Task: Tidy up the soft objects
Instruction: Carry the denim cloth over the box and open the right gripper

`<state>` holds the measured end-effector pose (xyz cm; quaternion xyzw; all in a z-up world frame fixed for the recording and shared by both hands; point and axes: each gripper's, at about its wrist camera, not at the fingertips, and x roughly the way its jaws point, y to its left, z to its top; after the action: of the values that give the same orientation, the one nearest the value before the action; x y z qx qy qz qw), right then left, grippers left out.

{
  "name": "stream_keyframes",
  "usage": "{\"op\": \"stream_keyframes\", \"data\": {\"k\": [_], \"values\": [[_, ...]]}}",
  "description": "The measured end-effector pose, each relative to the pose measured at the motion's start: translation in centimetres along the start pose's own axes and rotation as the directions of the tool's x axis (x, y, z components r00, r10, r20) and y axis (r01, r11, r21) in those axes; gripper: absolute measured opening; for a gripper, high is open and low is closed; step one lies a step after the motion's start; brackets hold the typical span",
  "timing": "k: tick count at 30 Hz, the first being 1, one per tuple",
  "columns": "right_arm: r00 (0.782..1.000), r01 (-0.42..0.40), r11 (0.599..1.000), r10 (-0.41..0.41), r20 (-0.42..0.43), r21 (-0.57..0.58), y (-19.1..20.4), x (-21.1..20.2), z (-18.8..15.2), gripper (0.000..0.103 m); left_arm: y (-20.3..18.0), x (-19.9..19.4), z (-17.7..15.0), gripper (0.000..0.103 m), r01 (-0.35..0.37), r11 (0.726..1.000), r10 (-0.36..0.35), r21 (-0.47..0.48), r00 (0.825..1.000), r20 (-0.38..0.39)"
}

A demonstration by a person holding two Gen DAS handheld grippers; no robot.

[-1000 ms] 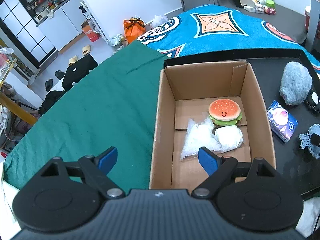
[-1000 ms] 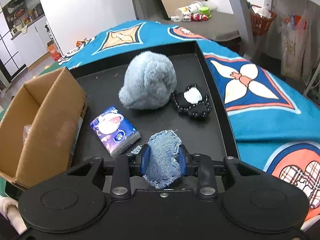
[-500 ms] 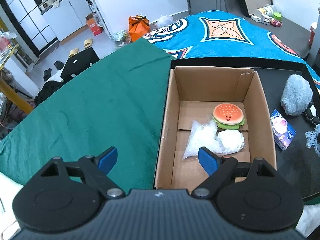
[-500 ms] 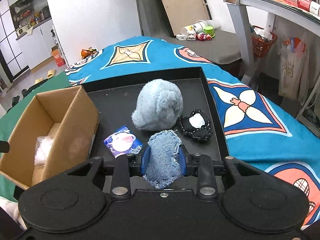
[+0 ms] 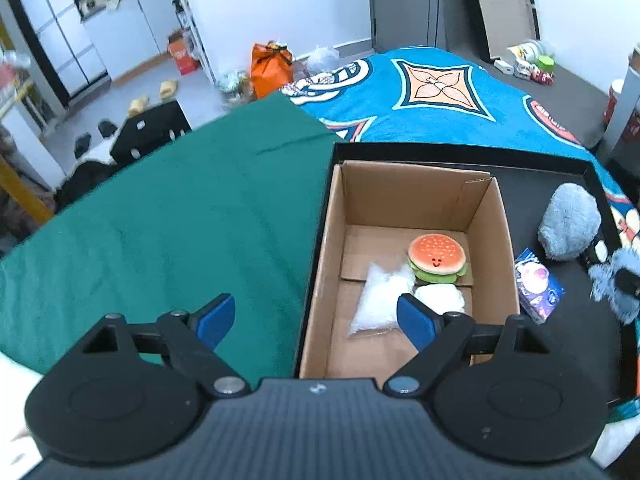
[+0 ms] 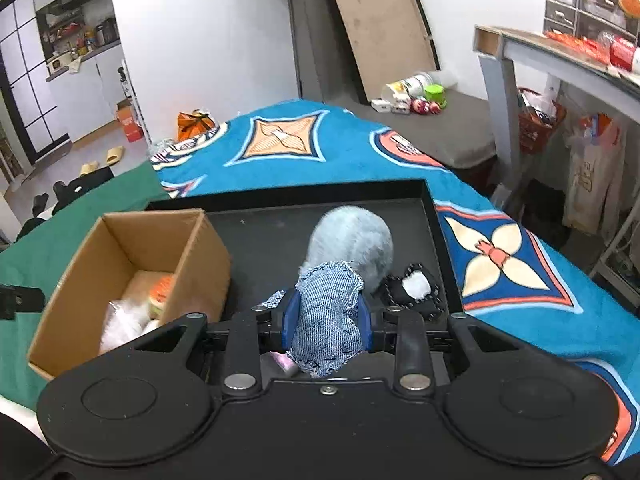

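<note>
My right gripper point(image 6: 326, 320) is shut on a blue denim pouch point(image 6: 328, 320), held above the black tray point(image 6: 280, 240); the same pouch point(image 5: 614, 280) shows blurred at the right edge of the left wrist view. An open cardboard box point(image 5: 404, 196) stands on the tray's left part. Inside it lie a plush burger point(image 5: 437, 258), a clear bag of white stuffing point(image 5: 382, 298) and a white soft lump point(image 5: 440, 298). My left gripper point(image 5: 316, 322) hangs open over the box's near left wall, nothing between its fingers. On the tray rest a fluffy grey-blue ball point(image 6: 352, 244), a tissue pack point(image 5: 538, 284) and a black-and-white pad point(image 6: 416, 286).
The tray sits on a bed with a blue patterned blanket point(image 6: 320, 152) and a green cloth point(image 5: 180, 216) to the left. A table point(image 6: 560, 52) with a hanging basket stands at the right. Bags, slippers and a black chair are on the floor beyond the bed.
My right gripper has risen with the denim pouch, so the tray objects look lower and farther and the box interior has come into view. The left gripper has barely shifted.
</note>
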<state>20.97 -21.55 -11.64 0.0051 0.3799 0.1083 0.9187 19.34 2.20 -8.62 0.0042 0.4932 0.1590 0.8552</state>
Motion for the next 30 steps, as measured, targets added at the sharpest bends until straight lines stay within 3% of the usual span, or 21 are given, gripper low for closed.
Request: {"op": "stream_keyframes", "data": {"k": [3, 30], "values": [[1.000, -0.009, 1.000, 0.009, 0.012, -0.013, 0.9, -0.3, 0.7, 0.030, -0.2, -0.3, 0.1, 0.087, 0.007, 0.999, -0.008, 0.037, 1.000, 0.008], [0.994, -0.103, 0.989, 0.106, 0.024, -0.102, 9.2, 0.6, 3.2, 0.031, 2.8, 3.2, -0.7, 0.087, 0.106, 0.994, -0.106, -0.020, 0.994, 0.002]]}}
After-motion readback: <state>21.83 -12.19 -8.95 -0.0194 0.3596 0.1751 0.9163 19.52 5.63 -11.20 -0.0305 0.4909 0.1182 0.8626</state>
